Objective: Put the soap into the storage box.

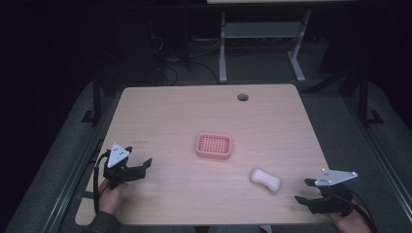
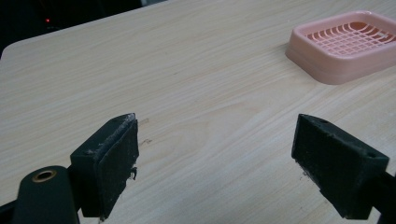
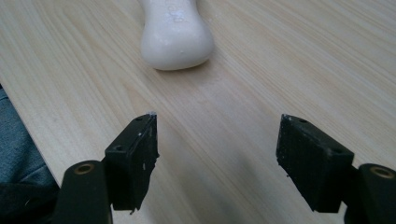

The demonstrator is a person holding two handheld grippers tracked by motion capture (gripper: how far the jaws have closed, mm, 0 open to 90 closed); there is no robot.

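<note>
Resting on pale woodgrain table (image 1: 170, 116), smooth white soap bar (image 1: 266, 179), pink gridded dish (image 1: 214, 146), both tools released.

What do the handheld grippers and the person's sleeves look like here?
Both the left gripper and the right gripper are black, each with two blocky, flat-padded jaws, a grey three-cornered plate on top and a trailing black cable. A dark sleeve covers the left forearm.

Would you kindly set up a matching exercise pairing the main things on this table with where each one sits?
Things:
1. pink soap dish
2. white soap bar
3. left tool
4. round hole

Places:
A. near the table's far edge
B. around the table's middle
C. near the table's left front corner, open
D. right of the middle, toward the front edge

Pairs: 1-B, 2-D, 3-C, 4-A
</note>
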